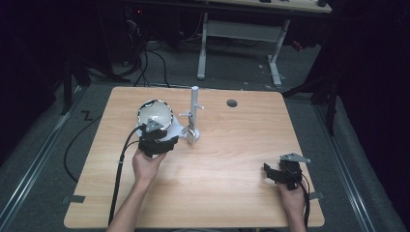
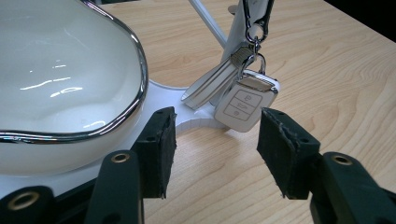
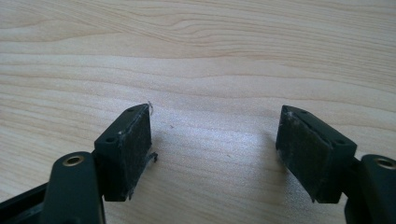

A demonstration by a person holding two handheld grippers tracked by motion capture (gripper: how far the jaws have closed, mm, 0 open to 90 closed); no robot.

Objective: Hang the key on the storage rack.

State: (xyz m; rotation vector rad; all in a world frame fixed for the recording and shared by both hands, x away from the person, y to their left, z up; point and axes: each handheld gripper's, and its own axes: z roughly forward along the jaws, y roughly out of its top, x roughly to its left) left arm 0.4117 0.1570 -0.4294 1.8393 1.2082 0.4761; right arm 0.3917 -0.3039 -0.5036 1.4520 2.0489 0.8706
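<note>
A white bowl (image 1: 154, 115) with a chrome rim sits on a white stand base at the table's middle left; close up, the bowl (image 2: 56, 79) takes up the left of the left gripper view. A white post (image 1: 194, 104) rises from the base beside it. From the post hangs a white car key fob (image 2: 243, 103) with a silver key (image 2: 212, 83); from above the fob (image 1: 191, 134) is small. My left gripper (image 2: 215, 140) is open just in front of the base, its jaws apart and short of the fob. My right gripper (image 3: 215, 144) is open over bare wood at the front right (image 1: 283, 173).
The wooden table (image 1: 232, 145) has a round cable hole (image 1: 232, 103) near its far edge. Beyond it stand a desk frame (image 1: 241, 34) and cables on a dark floor. Black cables trail from both grippers toward the front edge.
</note>
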